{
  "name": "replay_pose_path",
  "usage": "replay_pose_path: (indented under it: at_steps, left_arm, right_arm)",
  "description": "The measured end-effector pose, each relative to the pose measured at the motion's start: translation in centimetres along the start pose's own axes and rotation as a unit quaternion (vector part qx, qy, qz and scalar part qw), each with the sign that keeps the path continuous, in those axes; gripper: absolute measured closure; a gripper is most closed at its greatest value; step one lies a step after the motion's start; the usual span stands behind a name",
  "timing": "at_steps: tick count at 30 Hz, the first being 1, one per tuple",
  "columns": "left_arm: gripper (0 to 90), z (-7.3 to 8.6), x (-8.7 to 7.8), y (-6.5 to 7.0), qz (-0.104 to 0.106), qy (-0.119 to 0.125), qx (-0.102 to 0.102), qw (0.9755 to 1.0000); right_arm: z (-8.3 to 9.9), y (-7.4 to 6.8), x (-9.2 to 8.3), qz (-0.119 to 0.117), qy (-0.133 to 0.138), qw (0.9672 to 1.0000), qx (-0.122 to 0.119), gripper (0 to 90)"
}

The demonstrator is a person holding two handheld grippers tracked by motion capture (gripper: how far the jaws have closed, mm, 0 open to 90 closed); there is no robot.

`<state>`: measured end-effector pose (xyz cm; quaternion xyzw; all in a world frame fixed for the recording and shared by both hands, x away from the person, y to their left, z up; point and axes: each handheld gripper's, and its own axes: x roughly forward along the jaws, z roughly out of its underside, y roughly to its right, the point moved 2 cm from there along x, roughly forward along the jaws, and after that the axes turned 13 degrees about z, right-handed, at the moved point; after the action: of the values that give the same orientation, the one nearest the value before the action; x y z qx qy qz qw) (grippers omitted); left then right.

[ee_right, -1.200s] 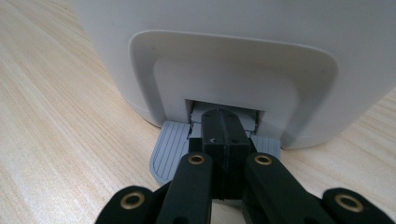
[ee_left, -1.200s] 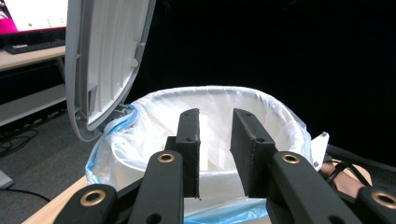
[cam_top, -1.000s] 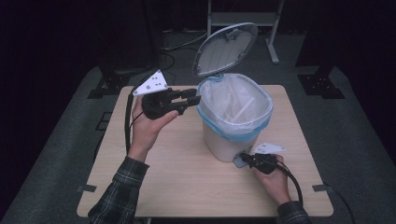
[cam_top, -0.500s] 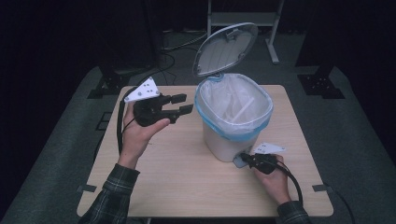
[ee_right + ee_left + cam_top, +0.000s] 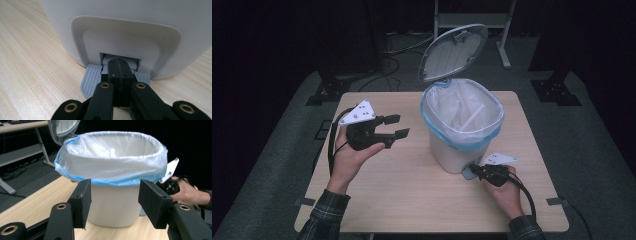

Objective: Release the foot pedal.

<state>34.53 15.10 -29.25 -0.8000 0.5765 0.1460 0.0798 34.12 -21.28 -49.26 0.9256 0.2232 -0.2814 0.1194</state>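
Observation:
A white pedal bin (image 5: 456, 150) with a blue-edged clear liner (image 5: 462, 107) stands on the wooden table (image 5: 412, 200), its lid (image 5: 454, 52) raised. A white strip (image 5: 473, 116) lies inside the liner. My right gripper (image 5: 476, 170) is low at the bin's front foot, jaws shut together with their tips (image 5: 119, 65) resting on the grey pedal (image 5: 90, 80). My left gripper (image 5: 396, 126) hovers to the left of the bin, pointing at it. Its jaws have just been opening and nothing is between them (image 5: 113, 195); the bin (image 5: 112, 207) stands a little beyond.
Behind the table, on the dark floor, are cables (image 5: 399, 47) and a metal stand (image 5: 472, 20). Bare tabletop lies in front of the bin and to its left. In the left gripper view the other hand (image 5: 186, 192) rests at the bin's right.
My left gripper has drawn back from the bin's rim, leftward and lower, and its jaws have spread apart. The right gripper has stayed on the pedal and the lid has stayed up.

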Motion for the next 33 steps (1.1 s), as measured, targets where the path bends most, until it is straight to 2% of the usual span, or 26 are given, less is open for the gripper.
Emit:
replay_pose_path:
  at_steps: [7,8,11,14,20,23,33]
  left_arm:
    - [42.2,1.5,-0.3,0.5,-0.004,-0.013,-0.007,0.9999]
    - [42.1,1.8,-0.4,0.5,-0.005,-0.016,-0.007,0.9998]
    - [41.6,2.6,-0.5,0.5,-0.008,-0.020,-0.012,0.9997]
    - [41.1,3.5,-0.7,0.5,-0.009,-0.026,-0.018,0.9995]
    - [36.0,5.0,-0.8,0.7,-0.008,-0.041,-0.029,0.9987]
    - [33.0,5.9,-0.6,0.9,-0.011,-0.050,-0.034,0.9981]
    - [17.3,9.1,-0.7,1.6,-0.030,-0.083,-0.047,0.9950]
  right_arm:
    - [0.0,0.1,-0.5,-0.005,-0.005,0.9999,-0.008,89.3]
    - [0.0,0.1,-0.7,-0.005,0.001,1.0000,-0.005,83.5]
    - [-0.4,0.2,-1.9,-0.010,0.021,0.9997,0.002,73.8]
    - [-0.4,0.3,-2.7,-0.011,0.026,0.9996,0.002,65.6]
    - [-0.3,0.7,-3.5,0.001,0.030,0.9995,0.007,42.7]
    - [0.0,1.0,-3.6,0.000,0.023,0.9997,0.009,34.0]
    - [1.1,2.1,-4.7,0.006,0.013,0.9999,0.006,22.0]
